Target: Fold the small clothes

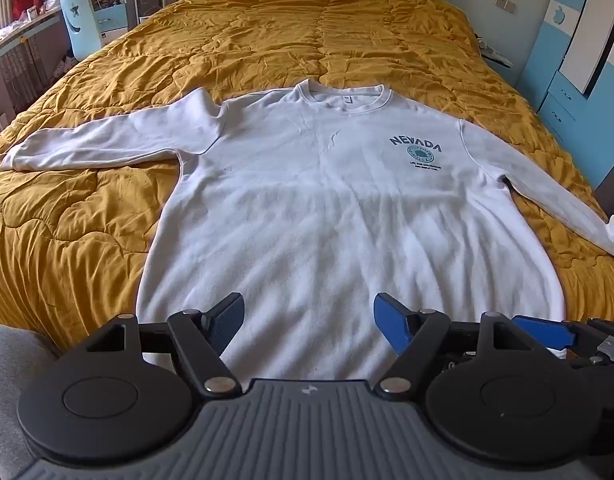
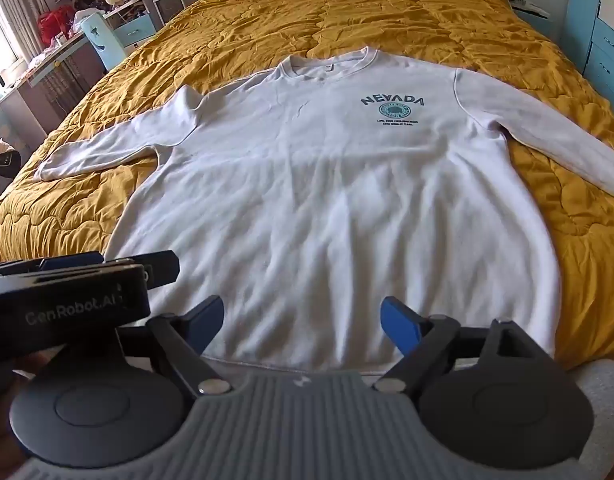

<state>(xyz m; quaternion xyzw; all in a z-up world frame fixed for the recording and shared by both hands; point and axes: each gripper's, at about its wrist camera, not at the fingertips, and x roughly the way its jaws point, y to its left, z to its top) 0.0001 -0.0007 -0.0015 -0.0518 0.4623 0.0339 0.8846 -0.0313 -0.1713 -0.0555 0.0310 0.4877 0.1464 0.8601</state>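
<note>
I see a soft white Nevada sweatshirt (image 1: 327,208) spread flat, sleeves out, hem at the near edge of the wrinkled mustard quilted bed (image 1: 87,216). My left claw (image 1: 309,320) and right claw (image 2: 303,322) both gape empty above the hem.

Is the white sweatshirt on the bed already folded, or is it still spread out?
Spread out: the sweatshirt lies flat, front up, both sleeves stretched sideways.
</note>
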